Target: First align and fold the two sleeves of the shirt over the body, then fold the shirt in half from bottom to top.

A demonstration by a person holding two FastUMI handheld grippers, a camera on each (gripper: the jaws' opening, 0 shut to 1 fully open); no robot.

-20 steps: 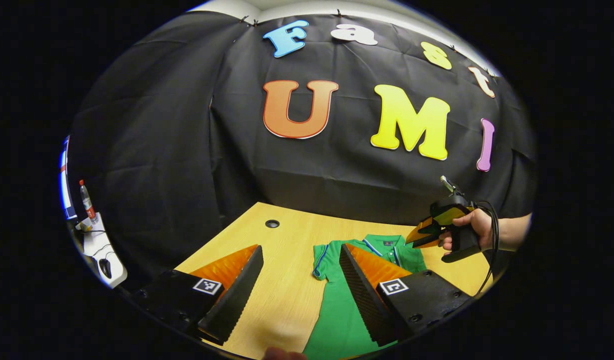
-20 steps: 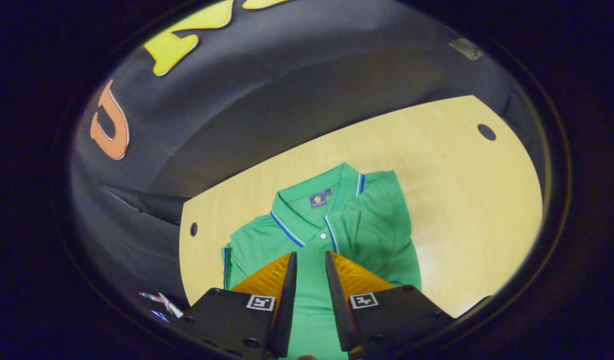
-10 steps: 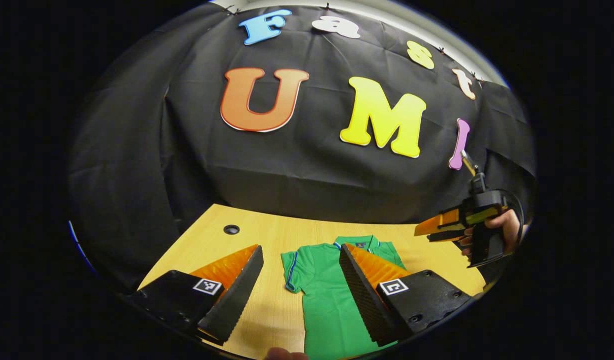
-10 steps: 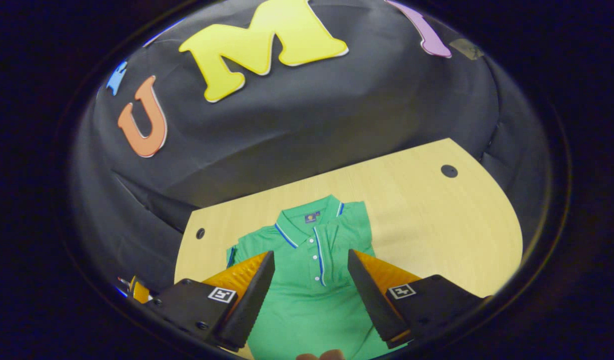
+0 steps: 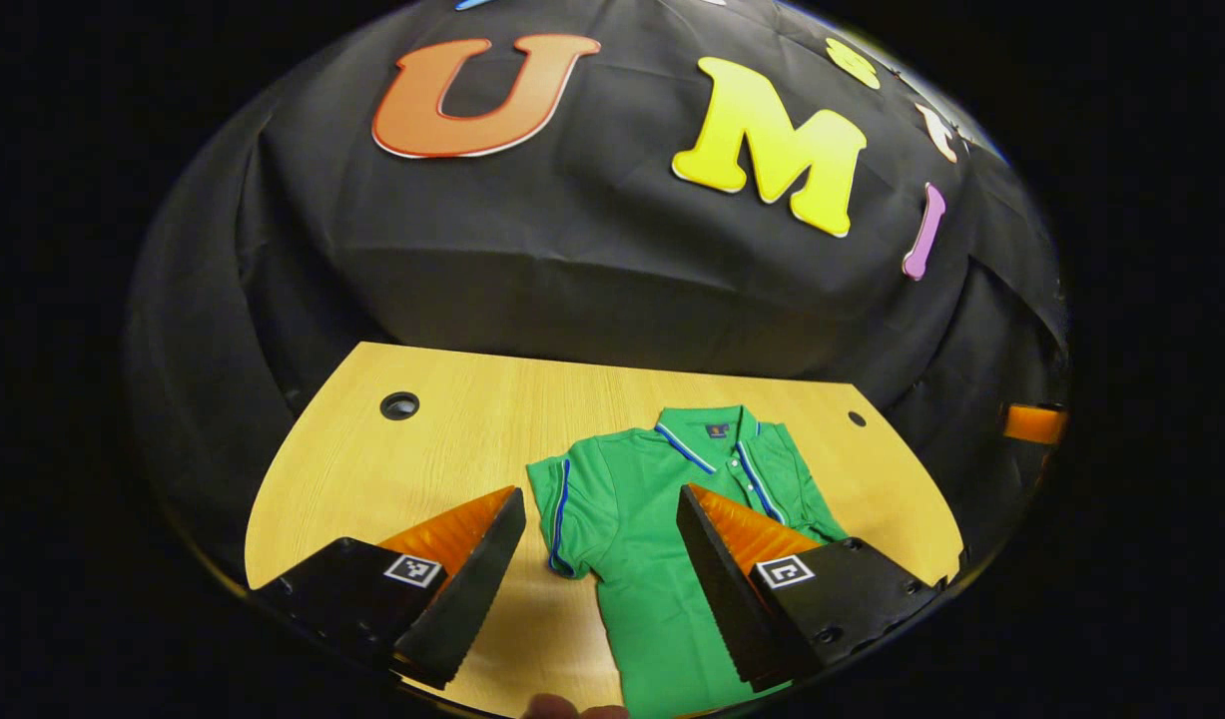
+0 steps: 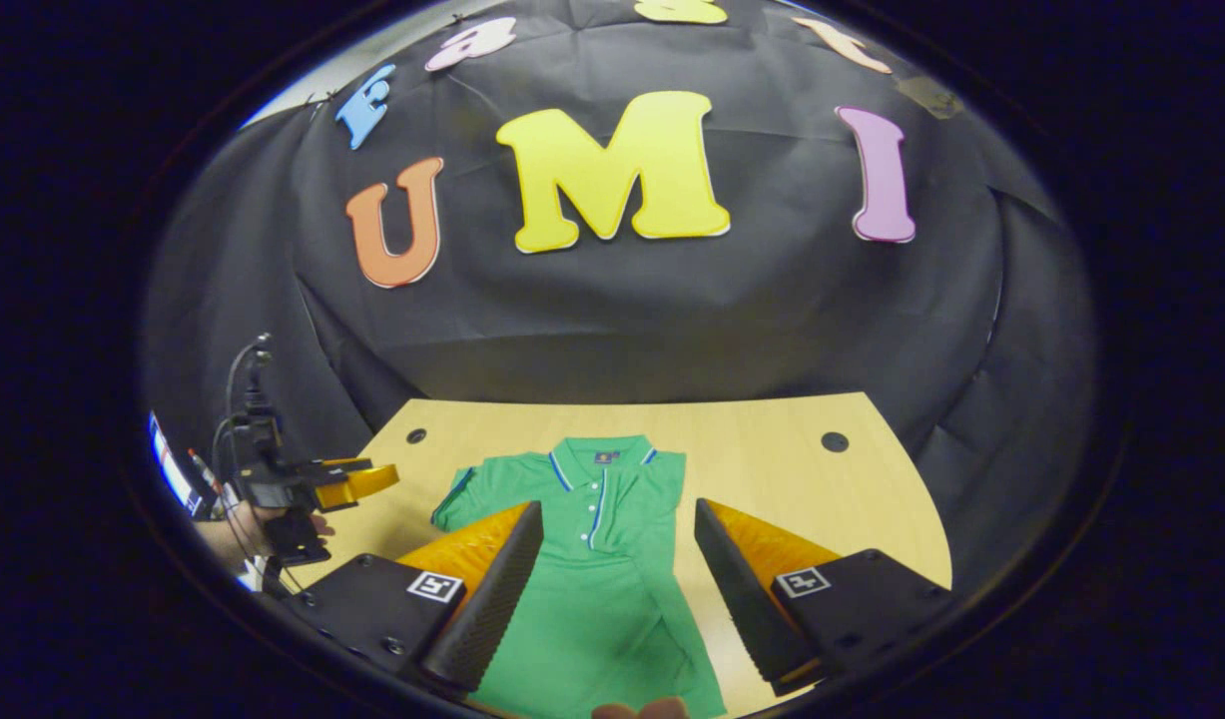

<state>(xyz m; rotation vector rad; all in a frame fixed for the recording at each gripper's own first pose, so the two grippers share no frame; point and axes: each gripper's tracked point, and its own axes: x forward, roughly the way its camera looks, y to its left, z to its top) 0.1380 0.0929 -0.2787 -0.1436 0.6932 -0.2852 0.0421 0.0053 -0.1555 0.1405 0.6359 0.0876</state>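
L claw (image 5: pixel 600 519) agape, R claw (image 6: pixel 618 534) agape | green shirt (image 6: pixel 592 589) flat, R sleeve folded in, L sleeve (image 5: pixel 557 499) out

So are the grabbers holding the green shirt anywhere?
No. Both the left gripper and right gripper are open above the shirt, holding nothing.

This place is a recording booth, something like a lab set, not a home. A black cloth wall (image 6: pixel 672 320) hangs in folds behind a pale wooden counter (image 6: pixel 772 439) and closes it on all sides. The counter has round cable holes (image 5: pixel 399 405) near its far corners, as an office desk has. To the left of the counter, a hand (image 6: pixel 248 524) holds a device with cables.
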